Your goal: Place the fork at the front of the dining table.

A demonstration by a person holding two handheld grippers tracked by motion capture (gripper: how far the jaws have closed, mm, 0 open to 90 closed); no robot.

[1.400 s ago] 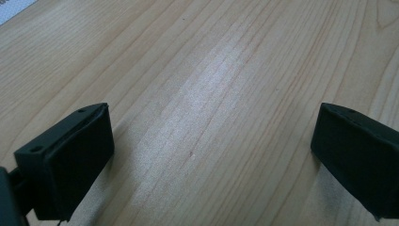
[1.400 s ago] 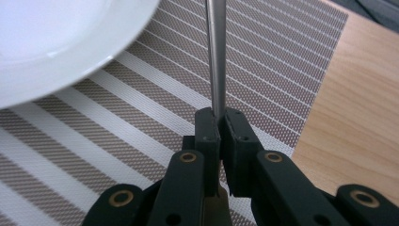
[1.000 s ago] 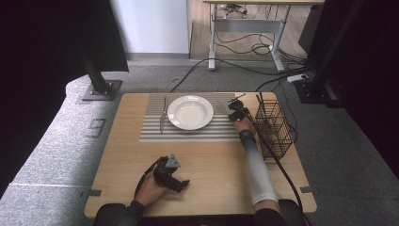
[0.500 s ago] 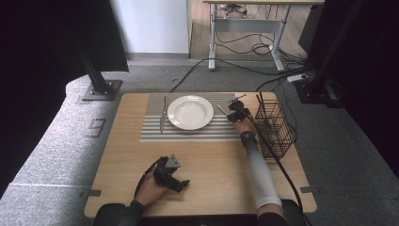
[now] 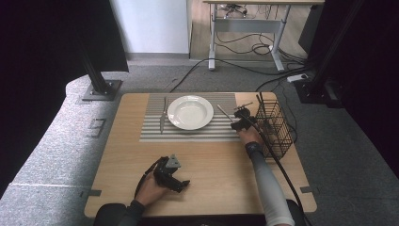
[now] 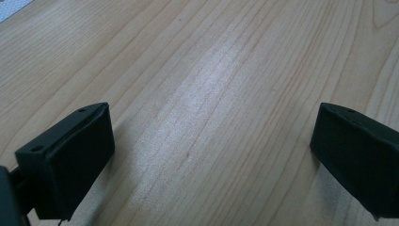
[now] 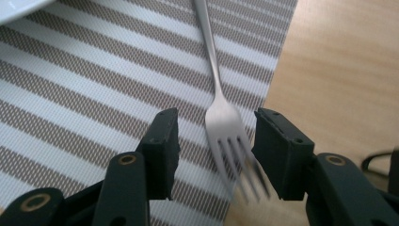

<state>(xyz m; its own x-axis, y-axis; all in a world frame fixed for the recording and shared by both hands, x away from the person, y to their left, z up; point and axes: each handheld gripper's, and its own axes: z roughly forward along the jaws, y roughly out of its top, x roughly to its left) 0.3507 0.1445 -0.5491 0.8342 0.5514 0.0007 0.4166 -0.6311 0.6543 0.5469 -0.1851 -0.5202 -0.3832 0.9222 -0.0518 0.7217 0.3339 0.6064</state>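
A silver fork (image 7: pixel 221 110) lies on the striped placemat (image 7: pixel 70 94), tines near the mat's right edge, just right of the white plate (image 5: pixel 190 112). My right gripper (image 7: pixel 214 141) has just been opening. Its jaws stand on either side of the tines without pressing on them. From above, the right gripper (image 5: pixel 240 120) sits at the near end of the fork (image 5: pixel 225 114). My left gripper (image 5: pixel 181 184) rests low over the bare wood near the front edge. In its own view the left gripper (image 6: pixel 211 155) is wide open with nothing between its jaws.
A knife (image 5: pixel 163 115) lies on the mat left of the plate. A black wire basket (image 5: pixel 273 127) stands at the table's right edge, close behind my right hand. A cable trails from the right gripper along the forearm.
The right gripper's jaws have opened off the fork, and the hand has drawn back a little toward the near right. The fork stays on the mat. The left hand has not moved.
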